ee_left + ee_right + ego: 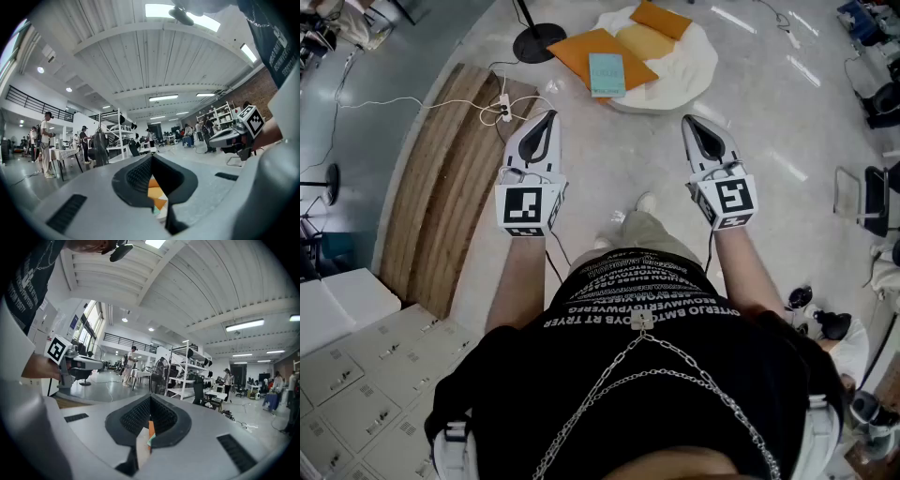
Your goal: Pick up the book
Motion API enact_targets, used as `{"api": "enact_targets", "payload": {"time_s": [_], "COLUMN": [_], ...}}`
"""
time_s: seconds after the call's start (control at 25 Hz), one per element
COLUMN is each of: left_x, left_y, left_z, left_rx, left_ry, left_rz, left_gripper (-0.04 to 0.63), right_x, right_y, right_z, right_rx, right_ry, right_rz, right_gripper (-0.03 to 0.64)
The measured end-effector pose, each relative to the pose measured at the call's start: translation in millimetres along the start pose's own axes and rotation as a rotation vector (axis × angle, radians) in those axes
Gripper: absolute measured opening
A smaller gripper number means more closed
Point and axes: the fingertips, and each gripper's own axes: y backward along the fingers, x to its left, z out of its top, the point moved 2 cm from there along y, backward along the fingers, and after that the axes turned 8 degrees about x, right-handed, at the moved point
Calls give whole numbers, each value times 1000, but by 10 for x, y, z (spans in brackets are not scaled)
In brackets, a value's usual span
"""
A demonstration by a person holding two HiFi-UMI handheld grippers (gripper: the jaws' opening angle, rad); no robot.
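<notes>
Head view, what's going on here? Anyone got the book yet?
Not yet. A person stands holding the left gripper and right gripper out in front, both shut and empty. The teal book lies untouched on orange folders atop a white cushion on the floor ahead, well beyond both grippers.

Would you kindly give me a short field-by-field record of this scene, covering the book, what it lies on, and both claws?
book: teal book, lying flat on an orange envelope
support: white round cushion on the floor, ahead of the person
left claw: shut, empty, well short of the book
right claw: shut, empty, well short of the book
nearby: wooden platform at the left of the head view
task stage: book not yet picked up
</notes>
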Motion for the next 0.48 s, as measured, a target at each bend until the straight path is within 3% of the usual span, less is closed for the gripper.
{"api": "enact_targets", "payload": {"time_s": [0.48], "left_x": [-192], "left_y": [147], "left_z": [78], "left_rx": [-25], "left_ry": [-11], "left_rz": [-6], "left_gripper": [5], "right_x": [28], "right_y": [9], "right_z": [4], "right_rx": [7], "right_ry": [-42], "right_rz": [46], "right_gripper": [-3]}}
